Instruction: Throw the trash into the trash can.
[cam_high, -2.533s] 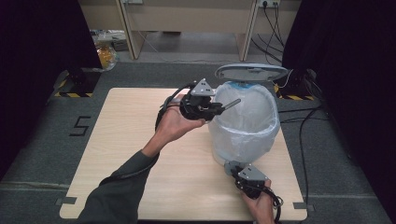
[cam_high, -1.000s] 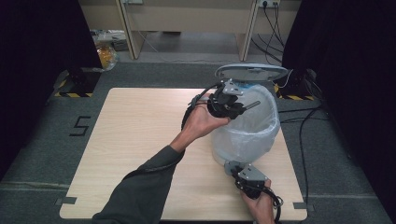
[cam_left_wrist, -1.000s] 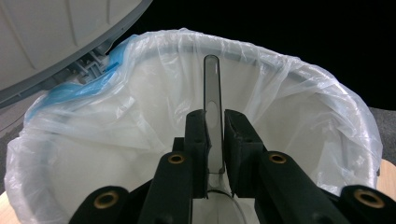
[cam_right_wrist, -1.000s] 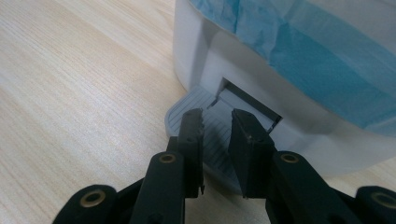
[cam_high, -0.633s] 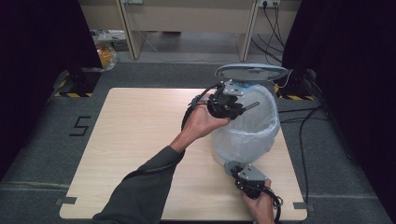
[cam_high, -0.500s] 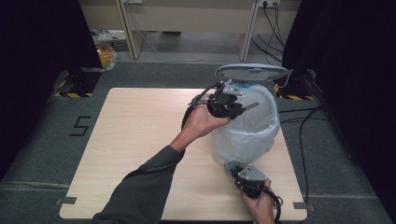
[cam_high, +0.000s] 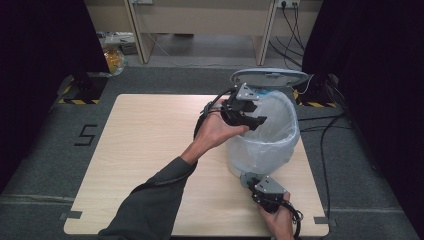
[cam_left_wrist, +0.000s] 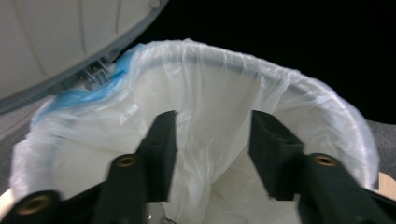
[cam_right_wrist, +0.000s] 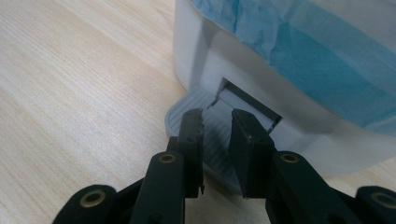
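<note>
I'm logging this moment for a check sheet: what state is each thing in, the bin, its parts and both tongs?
Pedal bin: upright on the table.
Lid: raised.
Bag liner: inside, folded over the rim.
Foot pedal: under the right tongs' tips.
Left tongs: open, empty, over the bin's mouth.
Right tongs: jaws slightly apart, holding nothing.

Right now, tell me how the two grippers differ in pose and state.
The left gripper is raised over the mouth of the lined bin, its fingers wide apart with nothing between them. The right gripper is down at the bin's base, its fingers narrowly apart and lying on the grey pedal, the lid standing up. Both have black fingers and grasp nothing.
</note>
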